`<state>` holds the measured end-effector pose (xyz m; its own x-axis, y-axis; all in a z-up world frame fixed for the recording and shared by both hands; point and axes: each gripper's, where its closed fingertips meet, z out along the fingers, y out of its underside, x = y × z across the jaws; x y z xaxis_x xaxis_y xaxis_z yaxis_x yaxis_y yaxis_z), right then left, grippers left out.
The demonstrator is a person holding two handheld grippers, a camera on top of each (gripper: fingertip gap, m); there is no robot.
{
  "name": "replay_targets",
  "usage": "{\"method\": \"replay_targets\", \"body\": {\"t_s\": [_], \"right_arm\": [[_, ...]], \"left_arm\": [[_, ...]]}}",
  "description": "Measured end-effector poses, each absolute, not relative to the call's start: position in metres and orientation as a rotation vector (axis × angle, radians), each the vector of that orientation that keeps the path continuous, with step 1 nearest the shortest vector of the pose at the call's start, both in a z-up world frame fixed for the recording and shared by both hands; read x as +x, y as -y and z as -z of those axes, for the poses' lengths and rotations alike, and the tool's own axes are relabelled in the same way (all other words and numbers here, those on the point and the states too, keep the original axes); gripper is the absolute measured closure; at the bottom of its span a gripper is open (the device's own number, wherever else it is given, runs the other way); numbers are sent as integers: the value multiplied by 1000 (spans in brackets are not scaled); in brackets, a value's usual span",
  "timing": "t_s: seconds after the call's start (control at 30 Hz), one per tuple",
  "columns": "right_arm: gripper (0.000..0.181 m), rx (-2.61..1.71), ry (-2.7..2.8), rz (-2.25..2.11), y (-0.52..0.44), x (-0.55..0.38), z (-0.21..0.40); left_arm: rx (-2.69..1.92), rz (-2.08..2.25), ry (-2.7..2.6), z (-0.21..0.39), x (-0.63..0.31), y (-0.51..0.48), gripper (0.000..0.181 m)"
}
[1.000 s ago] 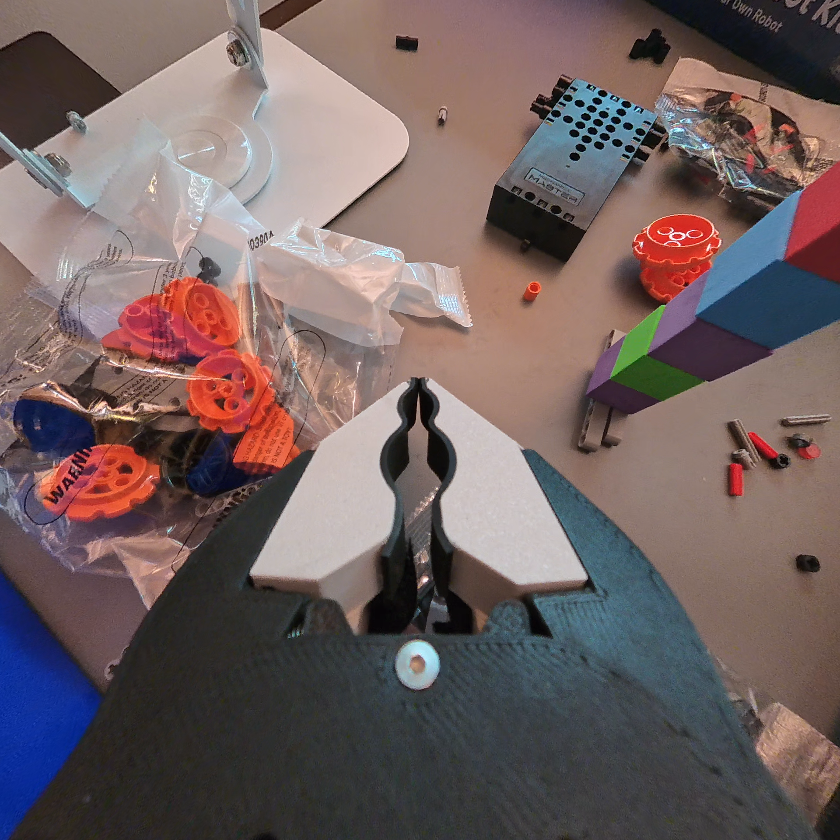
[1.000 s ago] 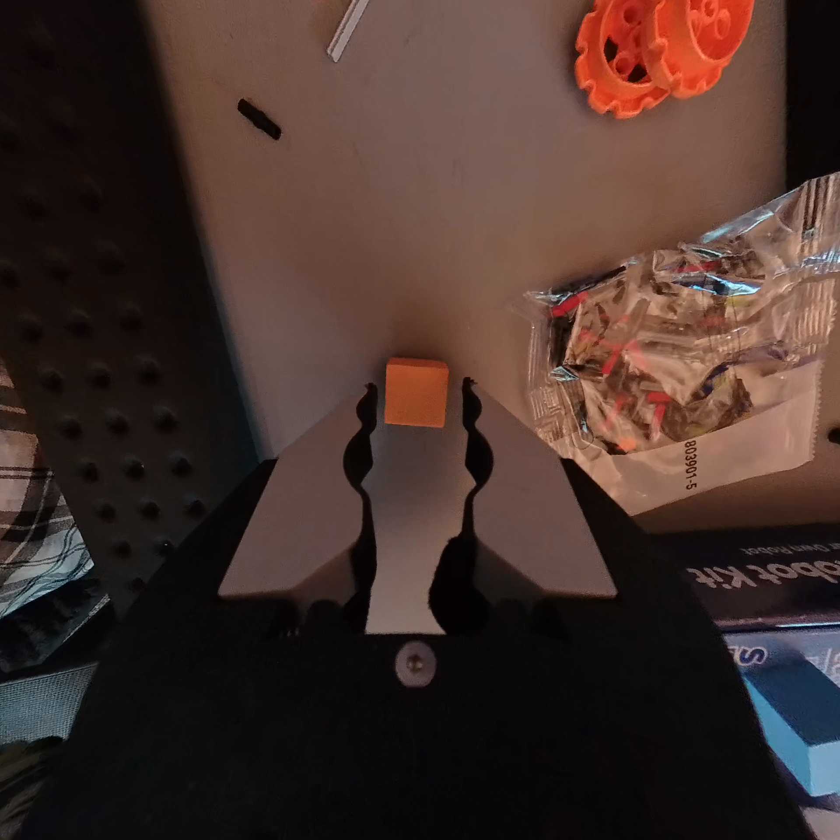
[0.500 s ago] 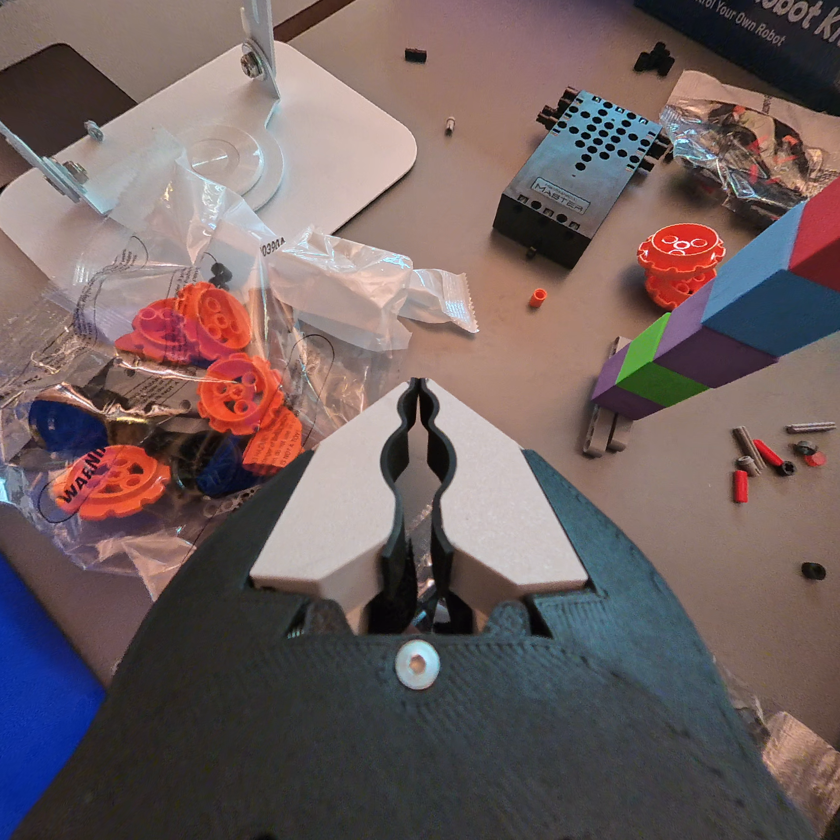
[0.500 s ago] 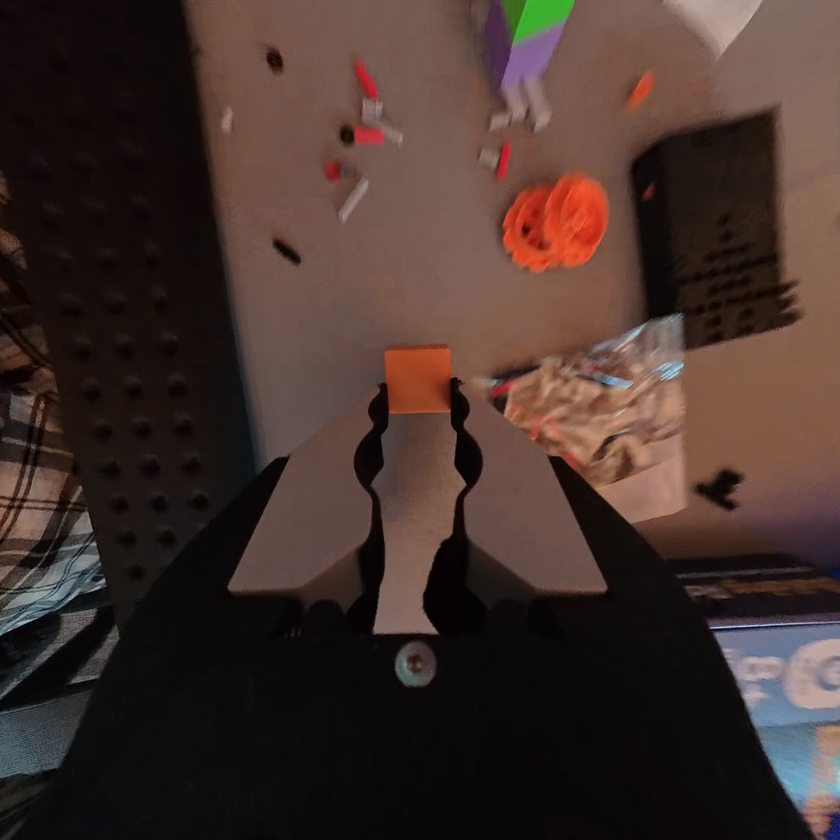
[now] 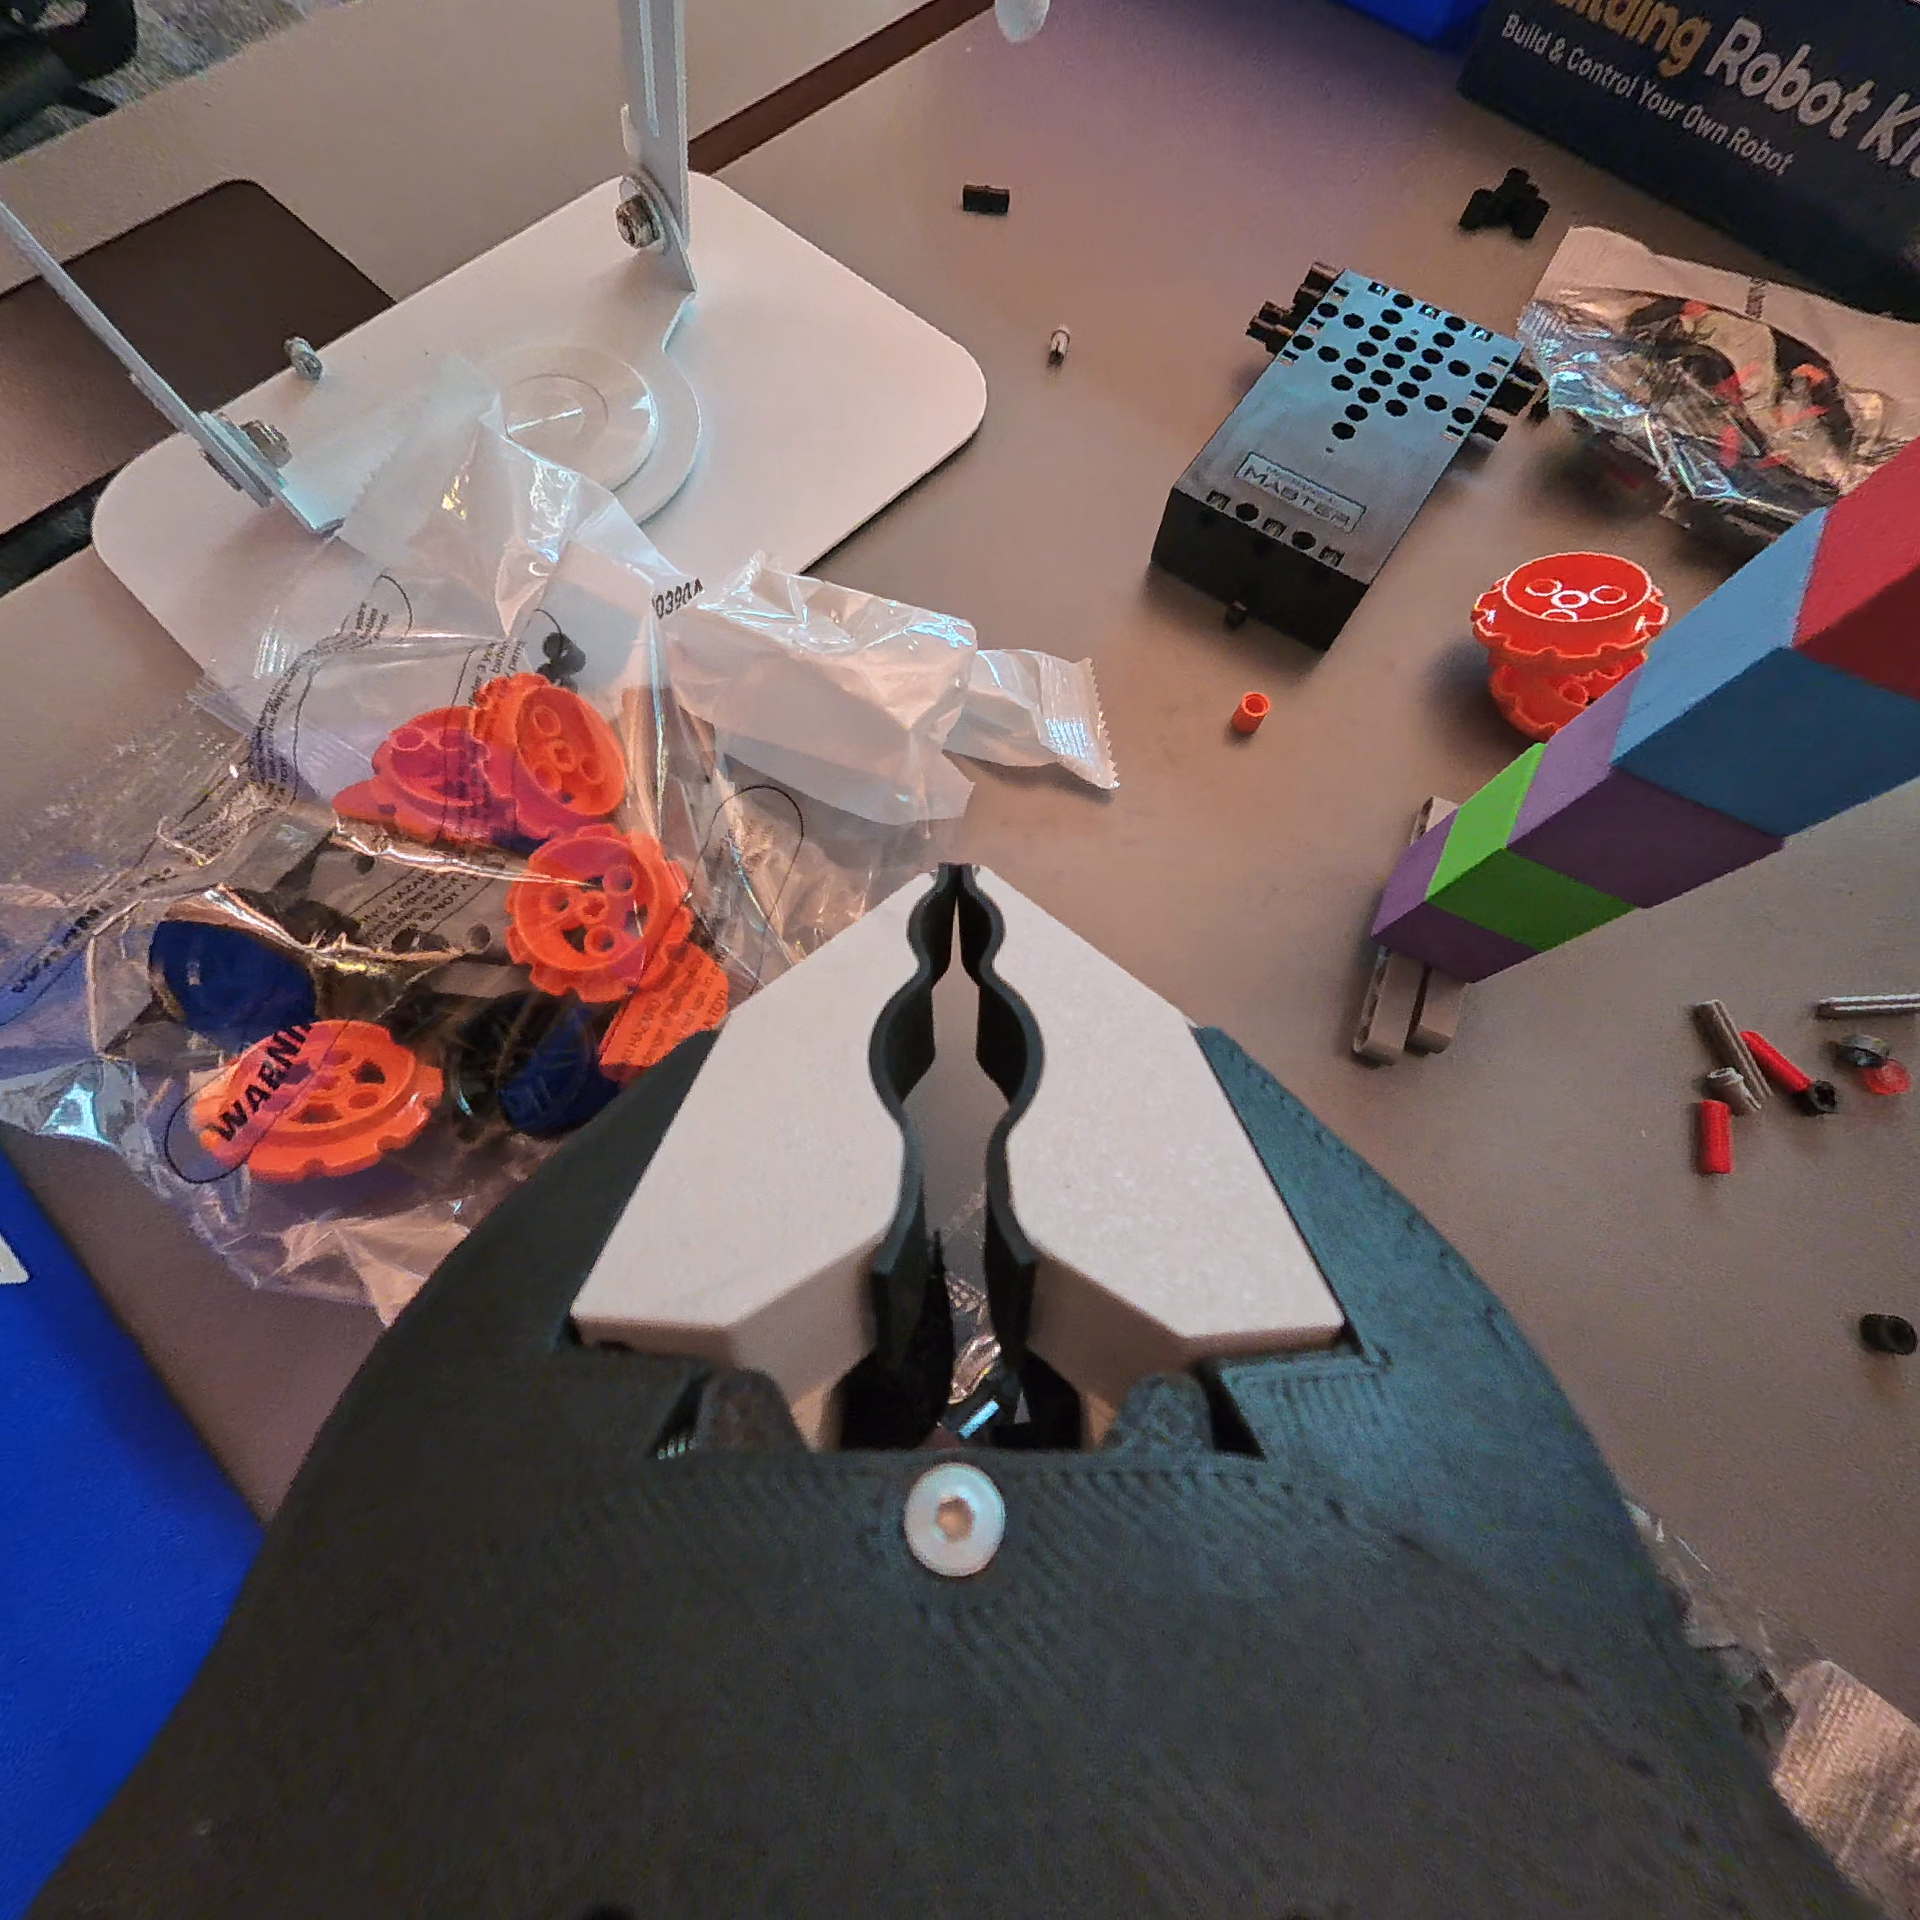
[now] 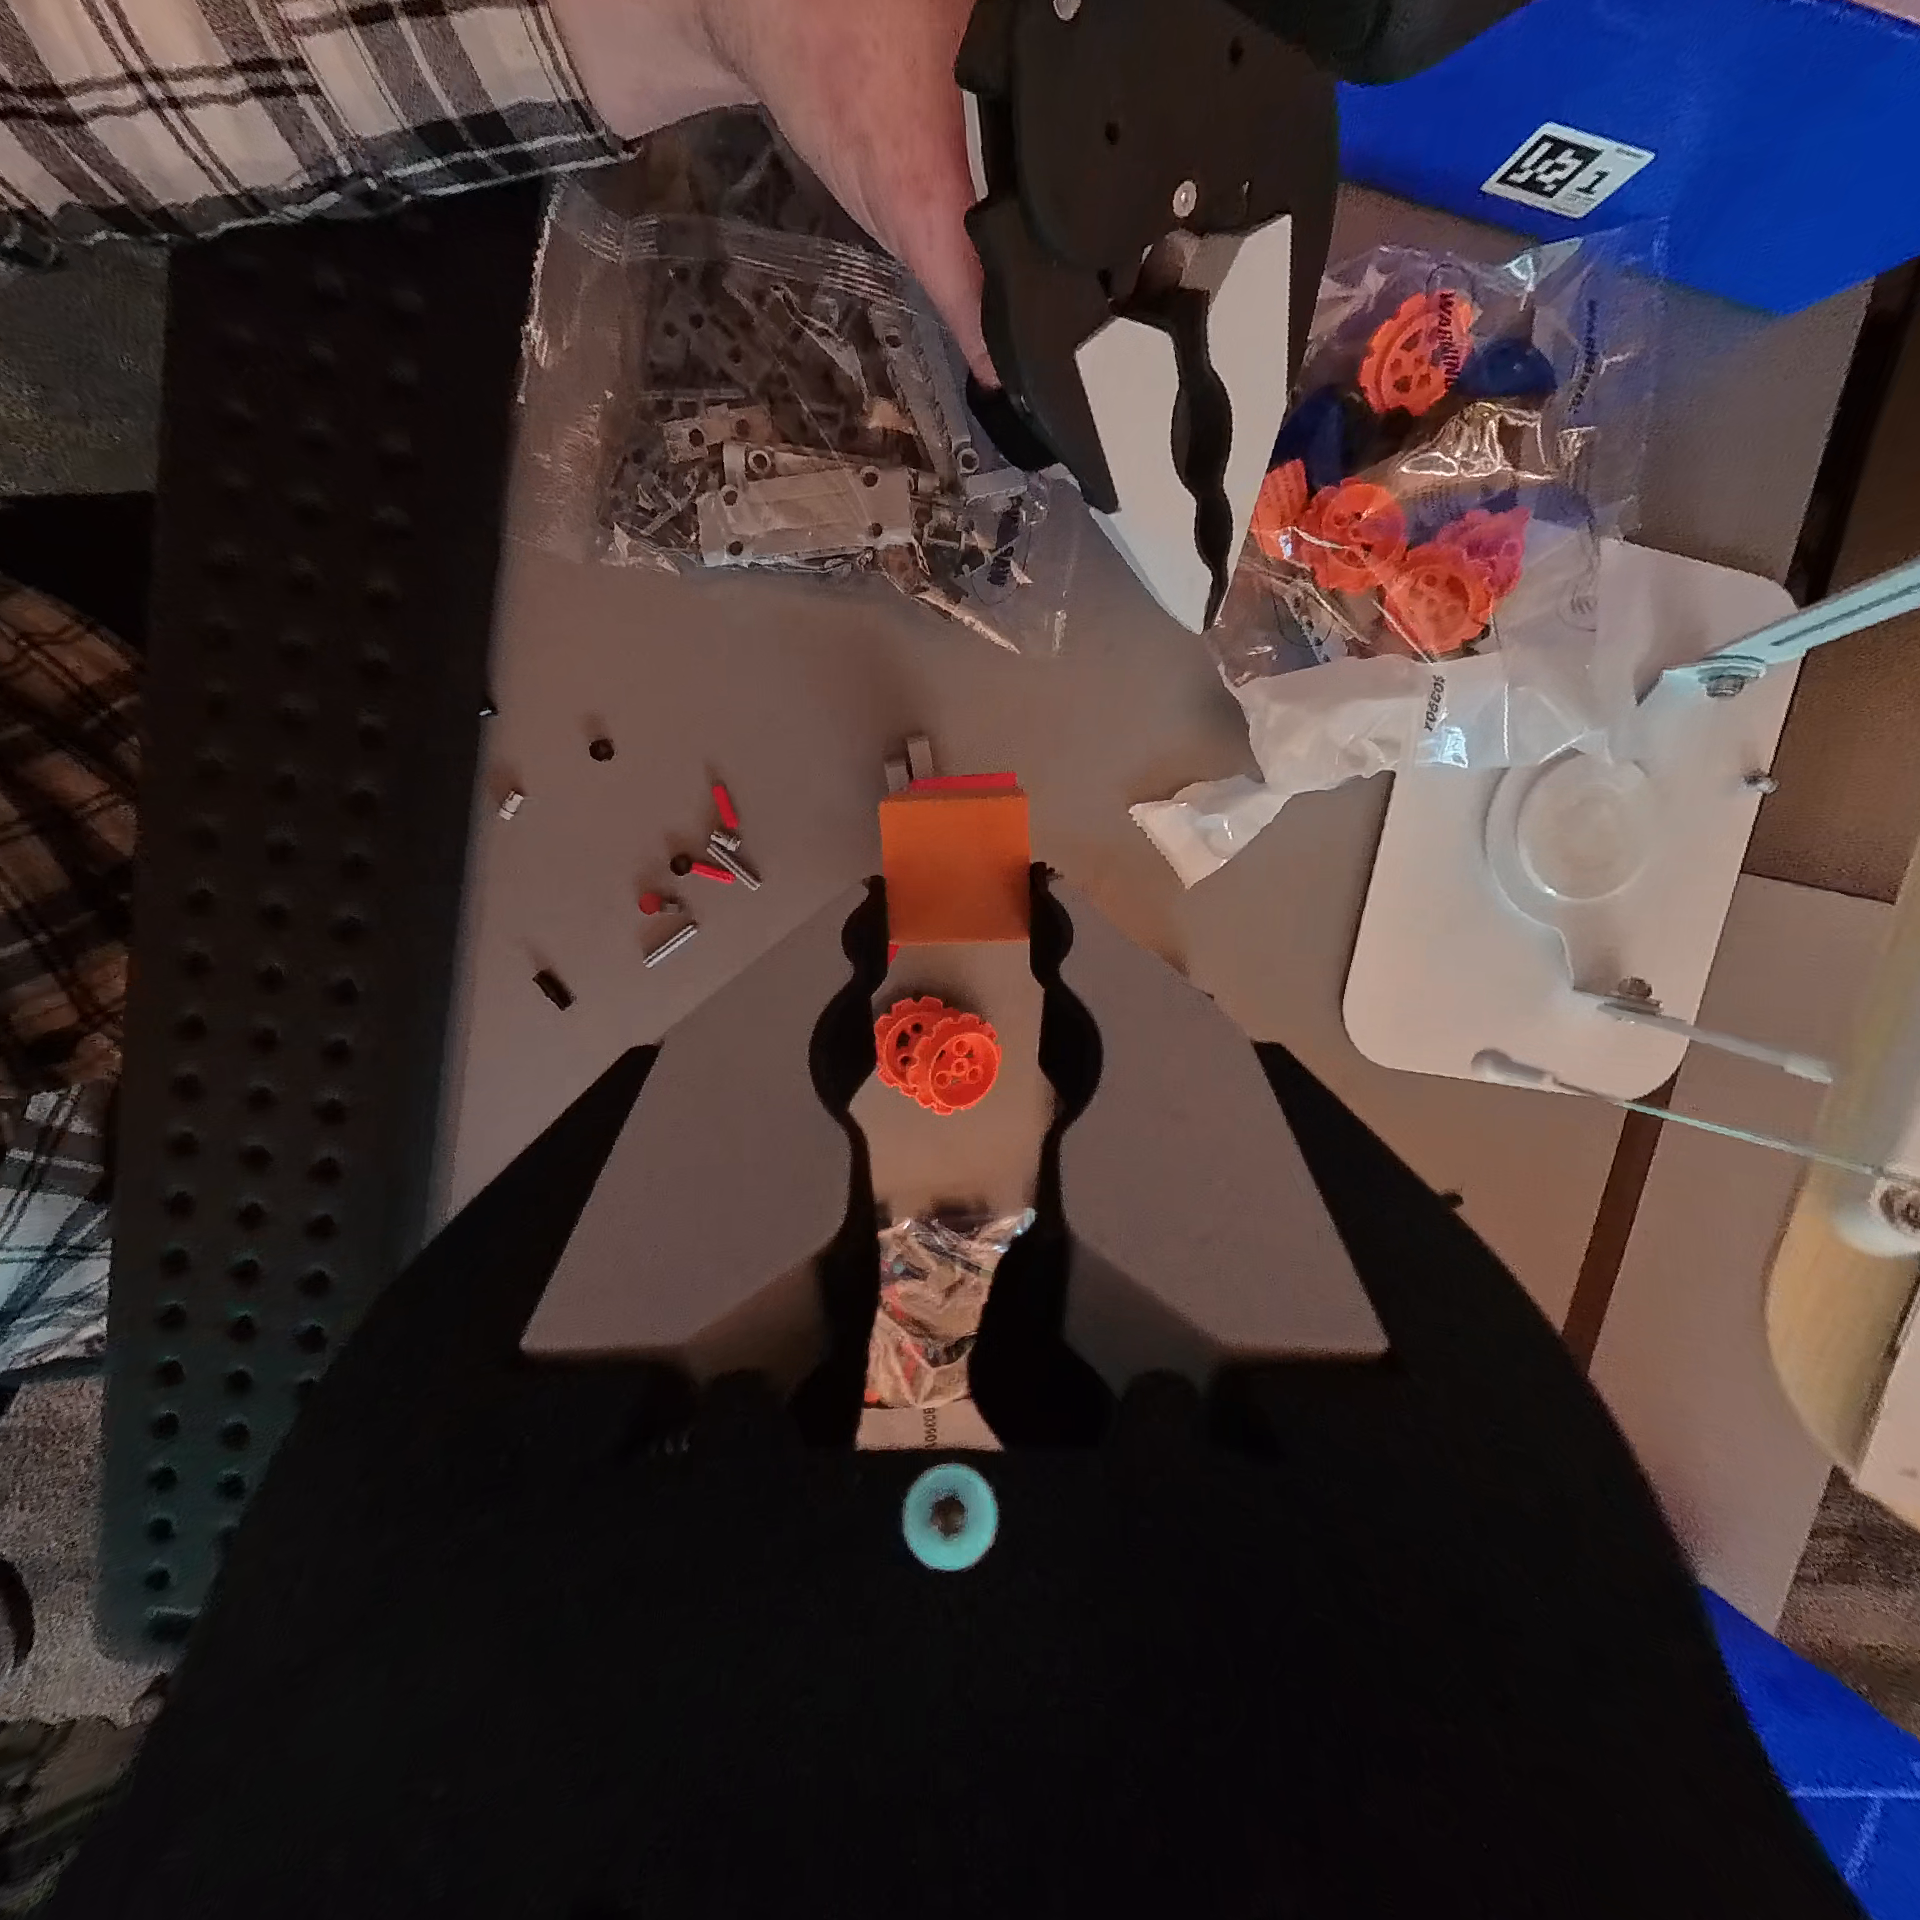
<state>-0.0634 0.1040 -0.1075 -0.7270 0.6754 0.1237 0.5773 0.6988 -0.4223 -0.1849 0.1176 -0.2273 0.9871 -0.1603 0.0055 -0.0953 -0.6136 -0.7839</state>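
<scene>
a matte grey-brown desk (image 5: 1195, 914) carries everything, under dim warm light. toward its far side sits a white rounded-corner stand base (image 5: 810, 395) with thin metal struts bolted to it, and a dark blue printed cardboard box (image 5: 1704, 114) is cut off by the top edge. in the right wrist view a black studded mat (image 6: 301, 831) runs along one side of the desk, with a plaid sleeve (image 6: 260, 94) above it.

the left tongs (image 5: 956, 883) are closed tip to tip with nothing between them, hovering just beside a clear plastic bag of orange and blue toothed wheels (image 5: 436, 914). a crumpled empty clear wrapper (image 5: 831, 686) lies just beyond that bag.

the right tongs (image 6: 956, 883) are clamped on a small orange cube (image 6: 954, 868), held up above the desk. directly beneath it a sliver of red shows; in the left wrist view a tall stack of purple, green, blue and red blocks (image 5: 1662, 790) rises out of the right edge, its top cut off. whether cube and stack touch cannot be told.

a pair of loose orange toothed wheels (image 5: 1564, 644) sits near the stack, beside a black perforated rectangular module (image 5: 1340, 447). small red and grey pins (image 5: 1756, 1070) are scattered by the stack's foot. a clear bag of grey beams (image 6: 790, 436) lies partly hidden behind the person's hand (image 6: 831, 114).
</scene>
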Motion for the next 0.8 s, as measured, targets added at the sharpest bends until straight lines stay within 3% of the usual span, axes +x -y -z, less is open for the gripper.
{"method": "replay_targets", "body": {"t_s": [0.8], "right_arm": [[155,-992,2792,-453,-104,-71,129]], "left_arm": [[-2246,90,-189,229,-184,-118,181]]}}
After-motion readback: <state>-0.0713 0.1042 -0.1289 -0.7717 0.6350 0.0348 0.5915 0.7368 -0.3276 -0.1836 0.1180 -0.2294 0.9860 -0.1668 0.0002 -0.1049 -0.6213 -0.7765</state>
